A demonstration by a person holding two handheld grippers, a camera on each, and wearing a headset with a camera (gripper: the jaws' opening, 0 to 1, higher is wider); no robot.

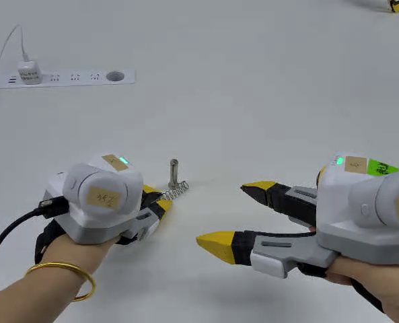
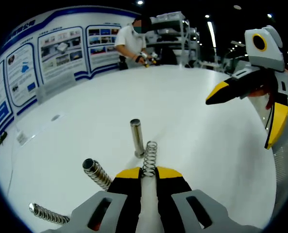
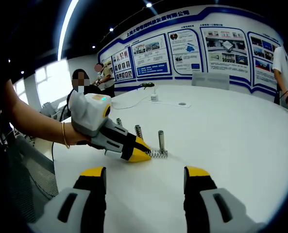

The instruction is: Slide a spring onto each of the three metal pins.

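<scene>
White surface [image 1: 253, 101] runs out wide and bare, with a power strip [image 1: 64, 77] near its far left edge. Blue-framed posters [image 3: 187, 46] line the wall behind.

One thin wire spring [image 1: 175, 192] is pinched by its near end between the yellow tips of the left tool [image 1: 160, 202], whose jaws are closed on it. The spring lies low and nearly level, its free end just beside the foot of a bare pin [image 1: 174, 173]. Whether they touch cannot be told. This pin is a short grey metal post, upright on the surface.

From the left tool's view the spring [image 2: 149, 158] points up past the pin [image 2: 137, 138]. To the left stand two sleeved pins [image 2: 96, 172], each with a coil round it.

The left hand rests low on the surface, a gold bangle [image 1: 59, 279] on its wrist. The right tool [image 1: 221, 214] is held apart to the right, jaws spread wide with nothing between them, tips aimed toward the pin.
</scene>
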